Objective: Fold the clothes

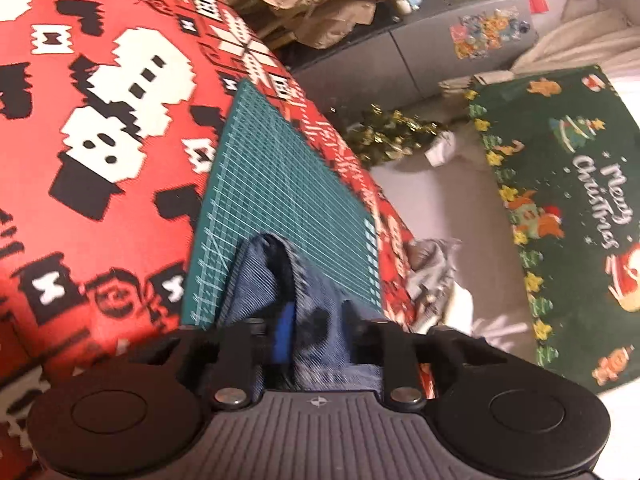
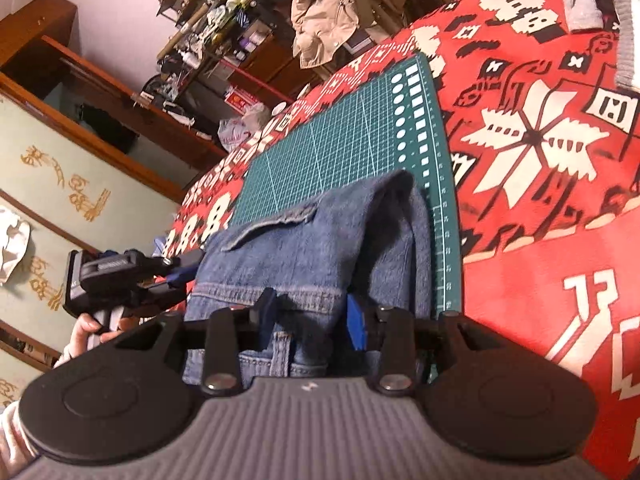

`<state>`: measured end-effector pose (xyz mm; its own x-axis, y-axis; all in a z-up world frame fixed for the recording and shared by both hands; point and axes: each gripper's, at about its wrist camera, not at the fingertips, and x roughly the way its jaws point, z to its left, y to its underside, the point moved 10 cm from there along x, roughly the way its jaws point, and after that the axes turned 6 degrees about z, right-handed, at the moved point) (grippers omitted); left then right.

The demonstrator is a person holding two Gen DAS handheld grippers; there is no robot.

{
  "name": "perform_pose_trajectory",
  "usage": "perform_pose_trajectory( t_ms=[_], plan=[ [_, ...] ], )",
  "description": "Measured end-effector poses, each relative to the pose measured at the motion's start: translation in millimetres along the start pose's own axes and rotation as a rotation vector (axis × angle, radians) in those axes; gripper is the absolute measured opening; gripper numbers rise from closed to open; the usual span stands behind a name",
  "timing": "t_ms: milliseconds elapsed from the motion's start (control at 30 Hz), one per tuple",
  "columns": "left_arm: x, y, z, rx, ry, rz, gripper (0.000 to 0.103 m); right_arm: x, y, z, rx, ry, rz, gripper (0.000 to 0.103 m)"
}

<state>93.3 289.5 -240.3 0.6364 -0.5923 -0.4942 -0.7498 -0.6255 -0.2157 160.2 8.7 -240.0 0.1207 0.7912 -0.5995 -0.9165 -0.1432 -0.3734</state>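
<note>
Fingers of both grippers are seen with blue denim between them. On the left gripper [image 1: 316, 320] a bunched fold of the jeans [image 1: 276, 280] fills the narrow gap, w/ a blue pad [image 1: 285, 332] against the cloth on one side and the dark finger on the other, so the fold is held — whether firmly cannot be told, the frame being blurred. On the right gripper [image 2: 314, 320] the fingers are set to either side of the waistband of the jeans [image 2: 320, 240], a blue pad [image 2: 357, 326] on the right side of the cloth; the denim appears pinched, but the contact is not clearly shown. The jeans are laid in a folded heap on the near end of a green cutting mat [image 2: 344, 140], a pocket flap being visible on top and one folded edge raised toward the mat's ruled margin. The mat is laid on a red patterned cloth [image 2: 540, 240] w/ white and black motifs, which covers the table. In the right wrist view the left gripper [image 2: 176, 276] is seen at the left edge of the denim, gripped by a hand [image 2: 94, 330]. Beyond the table edge a green Christmas rug [image 1: 560, 200] is seen on the floor.
</note>
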Motion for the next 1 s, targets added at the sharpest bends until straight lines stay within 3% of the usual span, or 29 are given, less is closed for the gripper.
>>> perform_pose_trajectory(
  t_ms=[67, 100, 133, 300, 467, 533, 667, 833, 1000],
  plan=[
    [-2, 6, -5, 0.054, -0.038, 0.011, 0.03, 1, 0, 0, 0.002, 0.001, -0.005, 0.041],
    [-2, 7, -6, 0.086, -0.07, 0.005, 0.009, 1, 0, 0, -0.009, 0.018, -0.01, 0.027],
    [-2, 5, -8, 0.112, -0.101, -0.008, 0.006, 1, 1, 1, -0.03, 0.036, -0.012, 0.022],
    [-7, -14, -24, 0.178, -0.093, -0.109, 0.005, -10, -13, 26, -0.148, 0.075, -0.083, 0.016],
    [3, -11, -4, 0.207, -0.149, -0.072, 0.007, 4, -10, 19, -0.169, 0.116, -0.029, 0.017],
    [-3, -7, 3, 0.187, -0.151, -0.069, 0.009, 0, -4, 15, -0.15, 0.103, -0.021, 0.023],
    [-22, -4, 6, 0.216, -0.218, -0.088, 0.005, -11, 4, 10, -0.122, 0.095, -0.039, 0.024],
    [-37, -4, -47, 0.38, -0.182, -0.117, 0.005, -34, 3, 22, -0.202, 0.16, -0.092, 0.021],
    [4, -3, -83, 0.474, -0.178, -0.073, 0.006, -45, -27, 45, -0.296, 0.235, -0.194, 0.019]
  ],
)
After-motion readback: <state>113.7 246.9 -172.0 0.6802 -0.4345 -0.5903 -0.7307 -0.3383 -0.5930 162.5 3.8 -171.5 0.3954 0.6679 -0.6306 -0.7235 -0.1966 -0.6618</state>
